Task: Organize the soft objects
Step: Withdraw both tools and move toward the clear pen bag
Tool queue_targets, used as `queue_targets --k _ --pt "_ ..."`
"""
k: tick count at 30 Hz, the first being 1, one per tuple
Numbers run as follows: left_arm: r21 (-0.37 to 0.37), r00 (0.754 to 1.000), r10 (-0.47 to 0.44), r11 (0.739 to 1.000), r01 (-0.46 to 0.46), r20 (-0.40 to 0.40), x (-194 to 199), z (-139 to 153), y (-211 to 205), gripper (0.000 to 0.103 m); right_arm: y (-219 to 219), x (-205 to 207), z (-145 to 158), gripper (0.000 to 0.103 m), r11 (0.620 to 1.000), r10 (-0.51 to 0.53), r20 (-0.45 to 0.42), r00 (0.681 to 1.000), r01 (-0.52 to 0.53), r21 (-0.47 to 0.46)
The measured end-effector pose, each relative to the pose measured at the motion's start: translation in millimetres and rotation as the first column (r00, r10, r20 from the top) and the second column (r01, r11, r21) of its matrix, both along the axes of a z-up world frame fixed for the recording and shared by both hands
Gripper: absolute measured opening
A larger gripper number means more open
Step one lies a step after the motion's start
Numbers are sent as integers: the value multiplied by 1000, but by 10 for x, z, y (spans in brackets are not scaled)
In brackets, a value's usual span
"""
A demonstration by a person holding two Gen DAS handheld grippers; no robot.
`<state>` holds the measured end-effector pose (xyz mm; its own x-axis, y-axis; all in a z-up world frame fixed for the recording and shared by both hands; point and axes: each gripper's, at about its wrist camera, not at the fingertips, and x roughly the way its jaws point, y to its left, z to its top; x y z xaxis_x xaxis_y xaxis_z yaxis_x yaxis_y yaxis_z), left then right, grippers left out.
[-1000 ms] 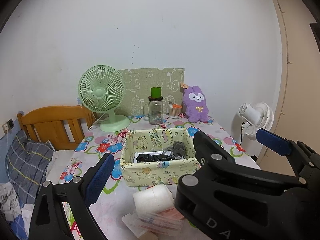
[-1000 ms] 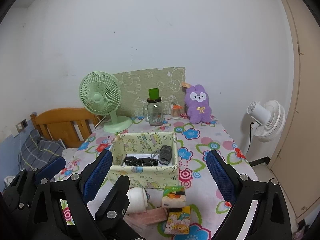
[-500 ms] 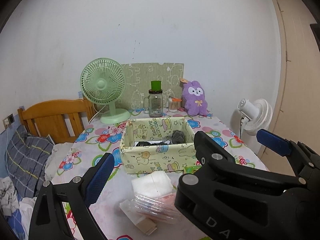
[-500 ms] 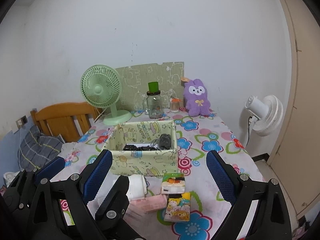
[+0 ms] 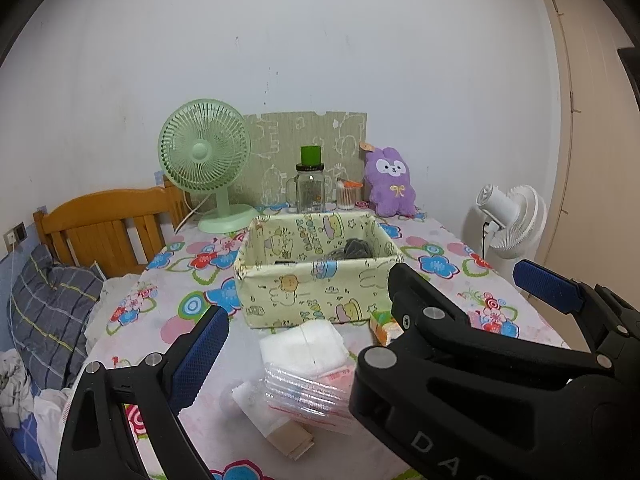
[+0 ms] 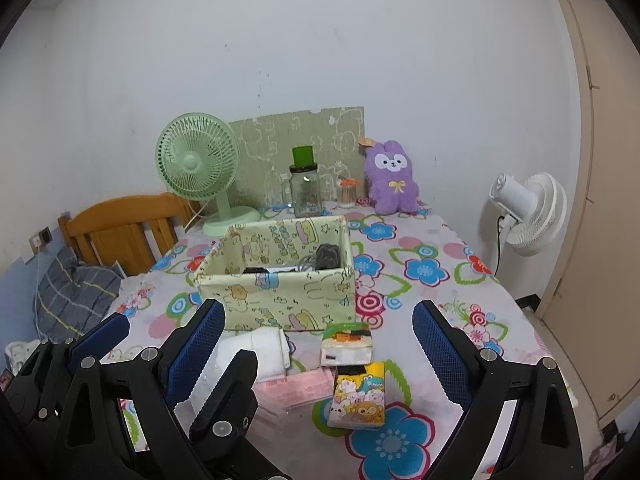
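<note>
Tissue packs and soft wipes lie on the floral table [image 6: 452, 280] at 6 o'clock from the fabric bin [image 6: 280, 284], just beside its front wall. Largest is the white folded cloth [image 5: 304, 346], limp and light; you should pinch it across its middle. Under it the clear-wrapped pink pack [image 5: 316, 392] looks slippery, so take its edges. The two small tissue packs [image 6: 356, 372] will squash. Your left gripper [image 5: 372, 300] and right gripper [image 6: 316, 340] both hover spread wide, holding nothing. The bin's dark contents are hard to identify, and the right gripper's body hides part of the pile.
</note>
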<state>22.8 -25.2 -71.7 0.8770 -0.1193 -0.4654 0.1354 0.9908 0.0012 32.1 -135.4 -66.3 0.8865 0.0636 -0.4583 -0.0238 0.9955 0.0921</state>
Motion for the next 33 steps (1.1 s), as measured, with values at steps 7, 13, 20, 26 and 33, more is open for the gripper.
queue_targets --k 7,13,20,26,33 --pt "-17 999 -3 1000 2 -34 43 -181 29 97 25 39 -169 97 1000 2 -17 1000 -2 0" --pt "-19 998 -2 1000 1 -56 75 -311 47 97 41 67 -299 97 1000 4 -33 999 -4 -1" --pt "-20 995 3 1000 -5 -105 134 -508 80 97 81 128 -506 97 1000 10 -83 996 -11 -5" --pt "-23 989 7 1000 -10 -145 161 -670 116 97 127 180 -671 97 1000 17 -128 992 -18 -10" --pt "-41 982 22 999 -30 -188 173 -806 185 97 209 222 -816 97 999 41 -163 986 -44 -19"
